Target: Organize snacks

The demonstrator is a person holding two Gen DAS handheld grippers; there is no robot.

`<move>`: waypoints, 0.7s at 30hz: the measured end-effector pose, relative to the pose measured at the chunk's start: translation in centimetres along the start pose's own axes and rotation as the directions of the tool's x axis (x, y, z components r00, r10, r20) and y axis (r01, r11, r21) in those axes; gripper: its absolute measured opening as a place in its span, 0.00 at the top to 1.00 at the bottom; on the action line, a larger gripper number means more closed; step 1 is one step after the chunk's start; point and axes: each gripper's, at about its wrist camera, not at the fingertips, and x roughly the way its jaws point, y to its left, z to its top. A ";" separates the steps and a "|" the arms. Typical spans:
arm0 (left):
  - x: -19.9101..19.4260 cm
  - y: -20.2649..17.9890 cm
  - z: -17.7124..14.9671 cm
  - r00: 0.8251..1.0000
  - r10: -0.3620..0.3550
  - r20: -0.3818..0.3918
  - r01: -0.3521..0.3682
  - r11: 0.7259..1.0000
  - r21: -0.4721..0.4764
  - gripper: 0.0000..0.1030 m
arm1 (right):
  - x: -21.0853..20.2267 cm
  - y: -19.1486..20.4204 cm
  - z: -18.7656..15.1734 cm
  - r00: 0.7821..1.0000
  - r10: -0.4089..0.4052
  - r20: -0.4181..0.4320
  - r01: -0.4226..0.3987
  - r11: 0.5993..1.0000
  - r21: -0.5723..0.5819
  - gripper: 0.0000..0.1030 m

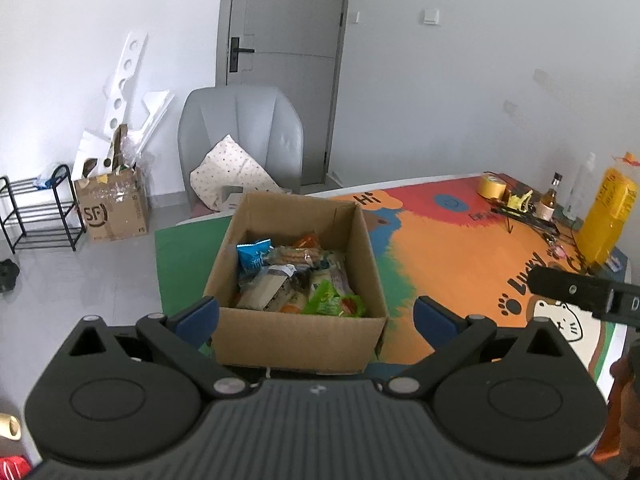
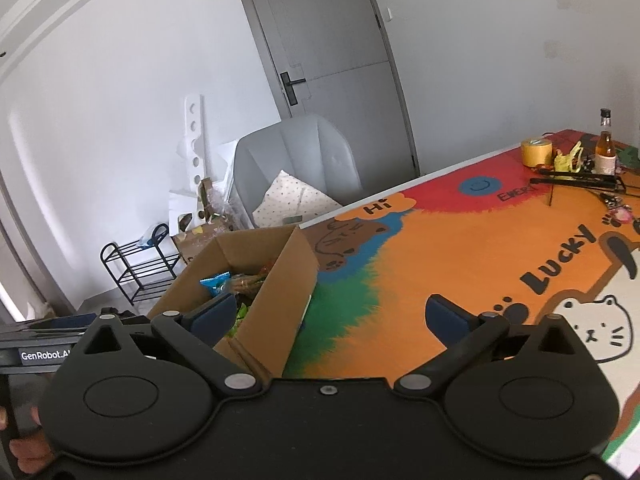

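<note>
An open cardboard box (image 1: 298, 340) stands on the colourful table mat (image 1: 448, 248). It holds several snack packets: a blue one (image 1: 253, 258), a green one (image 1: 332, 302) and a pale one (image 1: 266, 290). My left gripper (image 1: 316, 314) is open and empty, its blue pads on either side of the box's near wall. In the right wrist view the box (image 2: 276, 300) is at the left with the blue packet (image 2: 215, 283) showing inside. My right gripper (image 2: 330, 314) is open and empty, above the box's right wall and the mat (image 2: 460, 256).
A yellow tape roll (image 1: 491, 186), a small bottle (image 1: 549, 198), a clear bottle (image 1: 580, 188), a yellow bag (image 1: 606, 216) and black tools (image 1: 524, 216) stand at the table's far right. A grey chair with a cushion (image 1: 240, 148), a cardboard box (image 1: 114, 208) and a black rack (image 1: 38, 212) stand on the floor beyond.
</note>
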 end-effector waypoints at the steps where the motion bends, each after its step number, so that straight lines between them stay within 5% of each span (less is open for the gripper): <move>1: -0.3 0.0 0.0 1.000 0.002 0.001 -0.002 1.000 0.003 0.00 | -0.3 -0.1 -0.1 1.000 -0.002 0.001 0.002 1.000 0.004 0.00; 21: -6.2 0.8 -2.2 0.999 -0.040 0.021 0.040 0.999 0.026 0.00 | -6.9 -0.2 -0.9 1.000 0.006 -0.014 -0.006 0.999 -0.053 0.00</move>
